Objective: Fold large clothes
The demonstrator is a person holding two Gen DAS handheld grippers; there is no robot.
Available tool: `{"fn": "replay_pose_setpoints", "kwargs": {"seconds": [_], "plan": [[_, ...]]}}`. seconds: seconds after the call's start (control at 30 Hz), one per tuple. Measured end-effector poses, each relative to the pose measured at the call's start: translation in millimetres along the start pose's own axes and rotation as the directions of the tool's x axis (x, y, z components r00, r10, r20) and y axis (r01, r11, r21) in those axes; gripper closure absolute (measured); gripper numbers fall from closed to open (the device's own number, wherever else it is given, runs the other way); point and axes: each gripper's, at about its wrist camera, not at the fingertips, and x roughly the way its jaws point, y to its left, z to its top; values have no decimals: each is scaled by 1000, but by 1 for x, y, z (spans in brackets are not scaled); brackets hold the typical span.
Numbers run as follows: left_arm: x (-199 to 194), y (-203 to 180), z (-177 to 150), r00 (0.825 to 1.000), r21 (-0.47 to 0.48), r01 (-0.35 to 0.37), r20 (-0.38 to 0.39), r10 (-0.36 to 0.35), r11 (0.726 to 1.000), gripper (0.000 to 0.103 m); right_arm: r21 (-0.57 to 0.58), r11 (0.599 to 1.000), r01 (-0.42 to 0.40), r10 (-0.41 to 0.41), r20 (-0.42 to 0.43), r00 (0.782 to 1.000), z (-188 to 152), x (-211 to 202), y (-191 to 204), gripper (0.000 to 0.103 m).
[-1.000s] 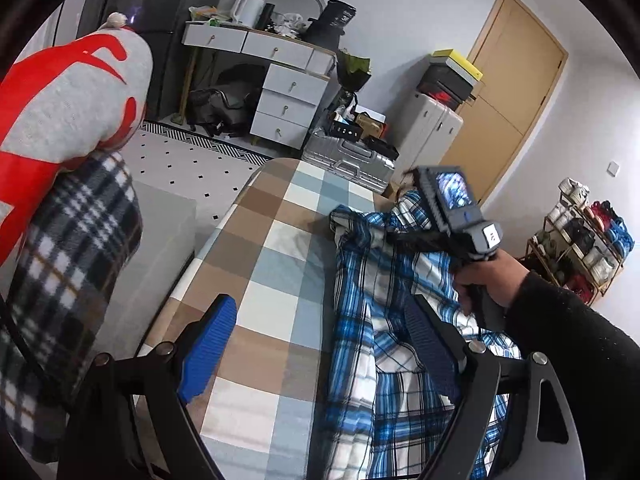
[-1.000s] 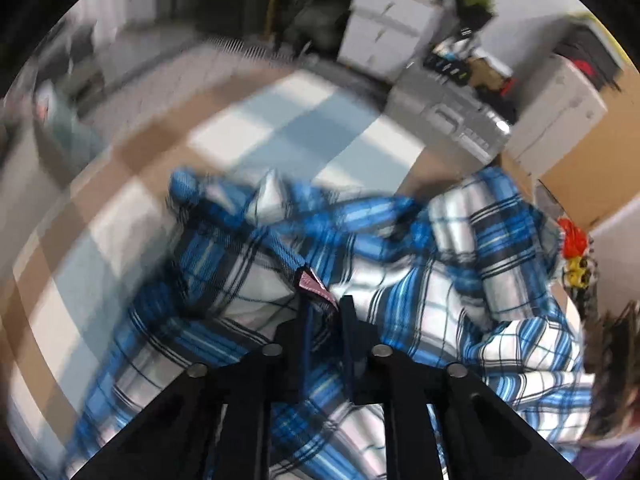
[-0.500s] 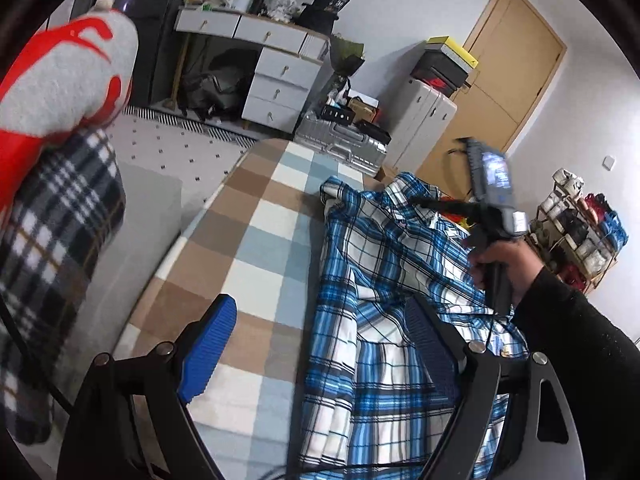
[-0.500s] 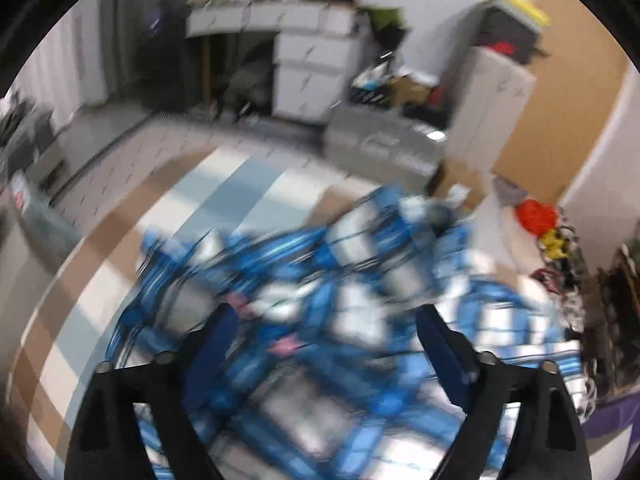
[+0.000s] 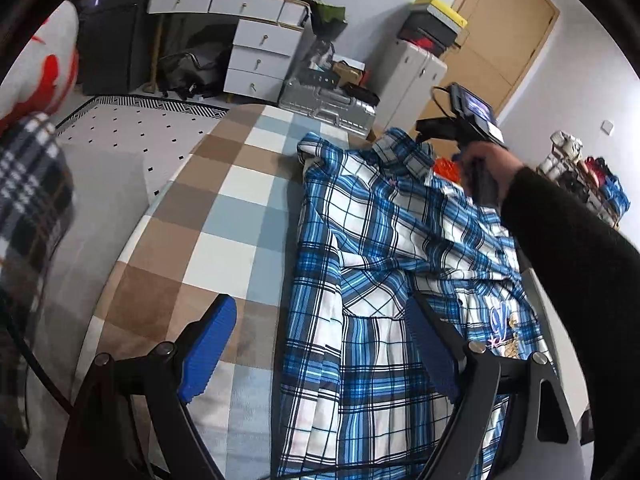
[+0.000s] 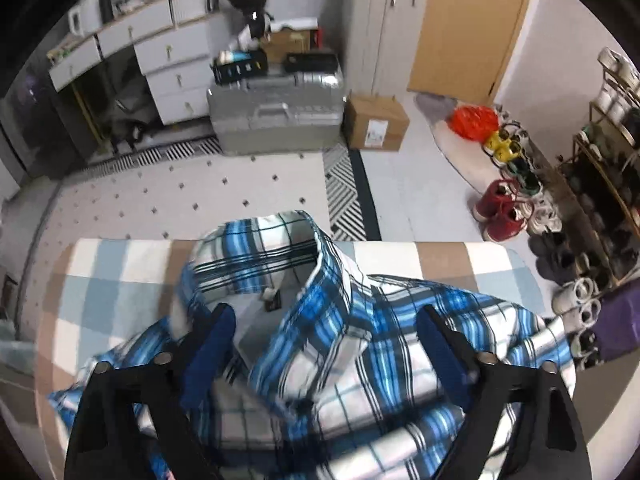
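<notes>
A blue and white plaid shirt lies spread along the right side of a checked brown, blue and white surface. Its collar points to the far end. My left gripper is open and empty, above the shirt's near left edge. My right gripper is open and empty, hovering over the collar and shoulders. The right gripper's body and the hand holding it show in the left wrist view, above the collar end.
A plaid blanket and a red and grey cushion lie at the left. Beyond the far end stand a white drawer desk, a silver case, a cardboard box and a shoe rack.
My right gripper let go of the shirt, opened, and moved up to the collar end. The shirt now lies flatter and more spread out. The left gripper stayed open and shifted slightly.
</notes>
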Motion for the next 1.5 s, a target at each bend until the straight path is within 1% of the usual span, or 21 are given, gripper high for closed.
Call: {"fn": "replay_pose_setpoints", "kwargs": {"seconds": [0.03, 0.1, 0.13, 0.17, 0.23, 0.33, 0.43, 0.5, 0.63, 0.77, 0.87, 0.97, 1.0, 1.07, 1.13, 1.2, 1.23, 1.3, 1.37, 1.47, 1.5], "plan": [[1, -1, 0, 1000, 9, -7, -2, 7, 1000, 20, -18, 999, 34, -35, -21, 999, 2, 6, 2, 26], [4, -2, -2, 1000, 19, -9, -17, 9, 1000, 20, -42, 996, 83, -85, -40, 996, 4, 15, 0, 47], [5, -1, -2, 1000, 14, 1, -25, -1, 1000, 20, -41, 995, 94, -96, -48, 994, 3, 17, -4, 65], [6, -1, -2, 1000, 7, 7, -29, -7, 1000, 20, -43, 996, 84, -86, -52, 995, 3, 17, -6, 99], [6, -1, -2, 999, -16, 28, -39, -28, 999, 20, -68, 994, 84, -86, -29, 996, -1, 7, -9, 102], [8, -3, -3, 991, -81, 116, -62, -121, 990, 20, -96, 991, 97, -86, 109, 990, -12, -31, -15, 102], [6, -14, -4, 990, -84, 134, -42, -138, 987, 20, -147, 985, 88, -59, 193, 979, -36, -70, -25, 102], [2, -23, -3, 989, -82, 148, -16, -150, 986, 20, -167, 985, 48, -11, 215, 977, -55, -92, -33, 102], [-1, -31, 5, 983, -153, 181, 19, -180, 972, 20, -213, 977, -17, 77, 275, 958, -100, -133, -47, 102], [10, -38, 33, 984, -261, 172, -4, -179, 950, 20, -212, 975, -60, 117, 267, 957, -131, -149, -61, 102], [33, -58, 66, 995, -210, 83, -42, -93, 974, 20, -185, 980, -76, 122, 255, 959, -143, -148, -71, 102], [80, -81, 103, 989, -119, 19, -144, -36, 993, 20, -159, 983, -89, 128, 253, 959, -144, -147, -79, 102], [101, -92, 114, 978, -45, -22, -207, 12, 999, 20, -157, 983, -95, 133, 251, 959, -143, -146, -80, 102], [135, -106, 126, 961, 60, -64, -264, 78, 996, 20, -161, 982, -97, 136, 251, 958, -140, -145, -82, 102], [162, -113, 135, 945, 116, -119, -290, 148, 986, 20, -169, 980, -105, 147, 257, 955, -137, -145, -81, 102], [187, -113, 139, 932, 128, -149, -313, 182, 981, 20, -173, 979, -111, 154, 264, 952, -133, -144, -81, 102], [195, -112, 142, 929, 124, -152, -320, 184, 981, 20, -174, 977, -120, 164, 260, 952, -132, -142, -82, 102], [211, -116, 149, 938, 136, -113, -313, 151, 984, 20, -178, 975, -130, 173, 256, 951, -128, -139, -84, 102], [225, -120, 155, 940, 173, -104, -305, 154, 979, 20, -188, 973, -136, 182, 256, 949, -127, -137, -86, 102], [251, -118, 156, 919, 212, -127, -343, 196, 969, 20, -195, 970, -142, 189, 246, 951, -127, -130, -89, 102], [257, -116, 157, 919, 210, -124, -344, 192, 970, 20, -197, 970, -141, 188, 243, 952, -128, -129, -90, 102]]}}
